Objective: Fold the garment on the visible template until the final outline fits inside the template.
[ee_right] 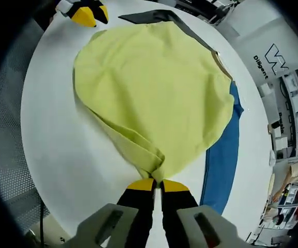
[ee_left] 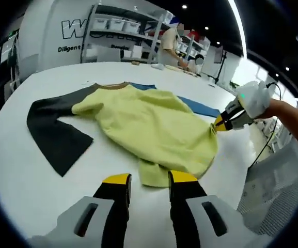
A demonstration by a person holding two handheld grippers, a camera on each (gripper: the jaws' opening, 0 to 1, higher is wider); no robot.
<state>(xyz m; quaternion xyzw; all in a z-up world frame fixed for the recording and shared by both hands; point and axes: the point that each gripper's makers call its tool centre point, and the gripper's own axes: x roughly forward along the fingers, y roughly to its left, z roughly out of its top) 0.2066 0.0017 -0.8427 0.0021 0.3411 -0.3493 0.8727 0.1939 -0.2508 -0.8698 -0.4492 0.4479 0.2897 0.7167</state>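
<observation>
- On the white round table [ee_left: 45, 201], the yellow-green garment [ee_left: 154, 129] lies spread, its body bunched and wrinkled, with a brown-trimmed neckline at the far edge in the left gripper view.
- One dark sleeve [ee_left: 56, 129] stretches flat away from the body, bent at an angle on the tabletop.
- Under the garment lies a blue template [ee_right: 223, 160]; a strip of it shows along one side of the cloth, and the garment's body spills well past it on the other side.
- In the right gripper view, the right gripper [ee_right: 157, 185] has its yellow-tipped jaws pressed together on a gathered corner of the garment's edge, the fabric pinched into folds right at the tips.
- The same gripper appears in the left gripper view, held by a person's hand [ee_left: 257, 98] at the garment's side.
- The left gripper [ee_left: 150, 180] hovers near the garment's near edge with its jaws parted and nothing between them; one jaw tip sits at the cloth's border, though contact cannot be told.
- Shelves with white bins [ee_left: 118, 23] and a person stand in the background.
</observation>
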